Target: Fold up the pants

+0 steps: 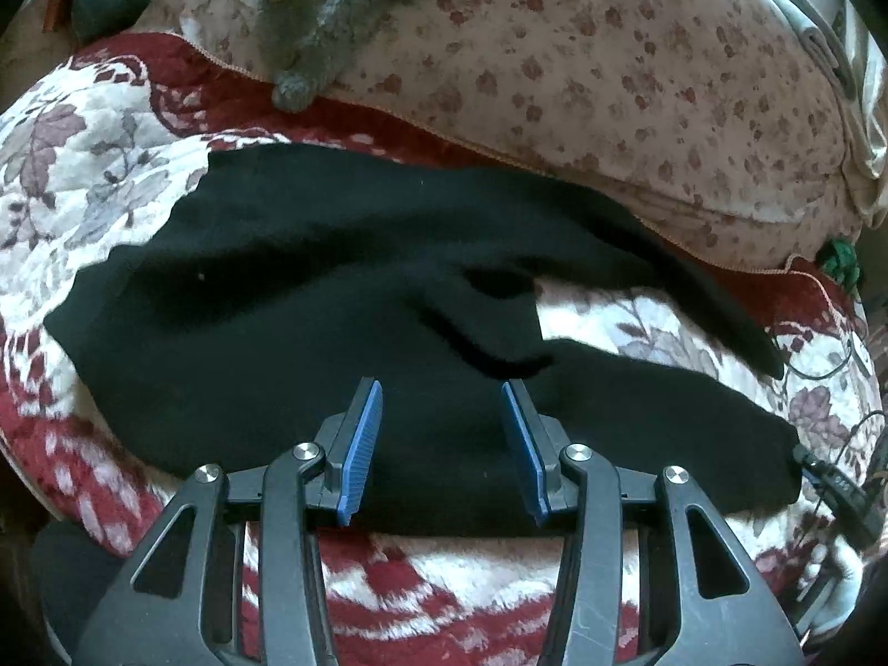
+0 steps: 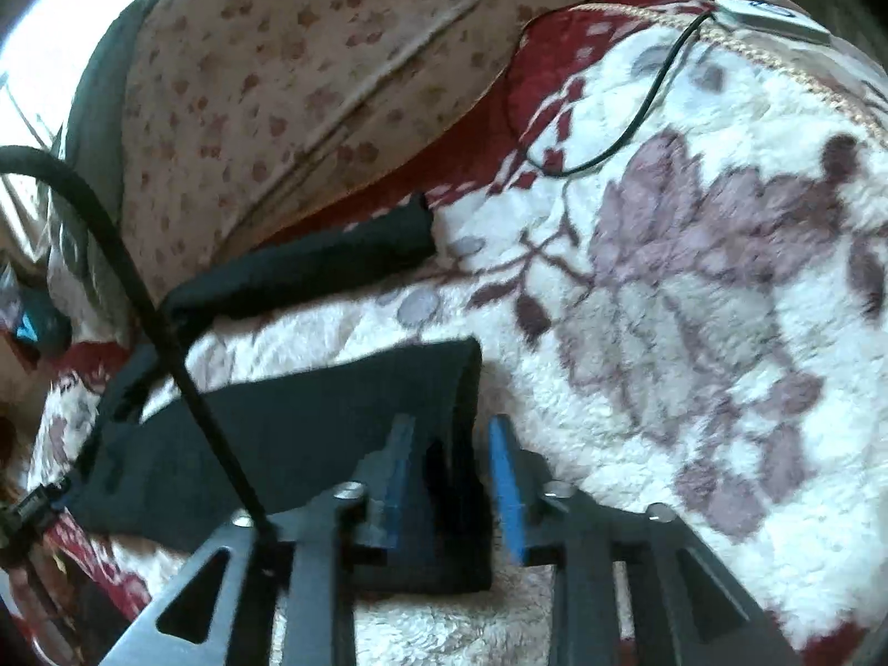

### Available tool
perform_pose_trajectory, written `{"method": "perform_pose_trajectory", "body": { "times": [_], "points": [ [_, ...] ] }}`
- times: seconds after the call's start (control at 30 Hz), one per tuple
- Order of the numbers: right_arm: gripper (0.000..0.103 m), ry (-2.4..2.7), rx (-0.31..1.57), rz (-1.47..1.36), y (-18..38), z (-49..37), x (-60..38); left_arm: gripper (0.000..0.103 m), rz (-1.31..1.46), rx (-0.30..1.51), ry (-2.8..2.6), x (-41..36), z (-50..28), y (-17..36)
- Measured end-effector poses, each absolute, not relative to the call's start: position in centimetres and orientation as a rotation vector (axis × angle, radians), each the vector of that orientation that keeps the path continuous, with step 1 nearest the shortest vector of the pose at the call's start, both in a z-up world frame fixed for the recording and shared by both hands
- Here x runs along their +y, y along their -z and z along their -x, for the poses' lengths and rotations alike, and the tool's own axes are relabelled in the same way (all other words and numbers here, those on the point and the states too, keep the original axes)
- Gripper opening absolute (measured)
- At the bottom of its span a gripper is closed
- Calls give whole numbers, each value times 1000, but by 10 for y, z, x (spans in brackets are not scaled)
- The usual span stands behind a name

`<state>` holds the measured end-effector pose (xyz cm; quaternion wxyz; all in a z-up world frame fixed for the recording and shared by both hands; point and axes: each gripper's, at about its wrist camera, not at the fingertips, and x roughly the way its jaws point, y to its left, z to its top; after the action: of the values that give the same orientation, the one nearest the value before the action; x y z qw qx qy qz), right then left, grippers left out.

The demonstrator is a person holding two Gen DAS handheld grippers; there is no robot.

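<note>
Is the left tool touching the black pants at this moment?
Cannot tell. In the left wrist view the left tool stands open over the black pants with nothing between its pads, but whether the fingertips rest on the cloth or hover above it does not show.

We identify the location as a home bedroom. The work surface is a bed (image 1: 83,177) covered by a plush fleece blanket (image 2: 694,288) in red and white with a mauve flower pattern and a braided trim. Along the far edge of the bed lies a pale quilt (image 1: 610,89) printed with small reddish flowers. A grey knitted garment (image 1: 333,11) rests on that quilt. Black pants (image 1: 311,299) lie spread across the blanket. A thin black cable (image 2: 655,89) runs over the blanket towards the bed's far right corner. Daylight enters beyond the far edge.
</note>
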<state>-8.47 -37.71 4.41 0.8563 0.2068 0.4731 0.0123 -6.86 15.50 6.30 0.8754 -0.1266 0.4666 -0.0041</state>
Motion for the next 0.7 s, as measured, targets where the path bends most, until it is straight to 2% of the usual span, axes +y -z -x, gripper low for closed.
{"method": "perform_pose_trajectory", "body": {
  "times": [0.1, 0.2, 0.33, 0.7],
  "points": [
    [32, -48, 946, -403, -63, 79, -376, 44, 260, 968, 13, 158, 58, -67],
    [41, -83, 921, -387, -75, 61, -370, 44, 264, 976, 30, 159, 40, -70],
    [42, -153, 928, -350, -81, 13, -360, 44, 263, 1008, 84, 158, 8, -69],
    [43, -163, 1111, -382, -33, -106, -379, 44, 100, 1081, 237, 158, -83, -49]
  ]
}}
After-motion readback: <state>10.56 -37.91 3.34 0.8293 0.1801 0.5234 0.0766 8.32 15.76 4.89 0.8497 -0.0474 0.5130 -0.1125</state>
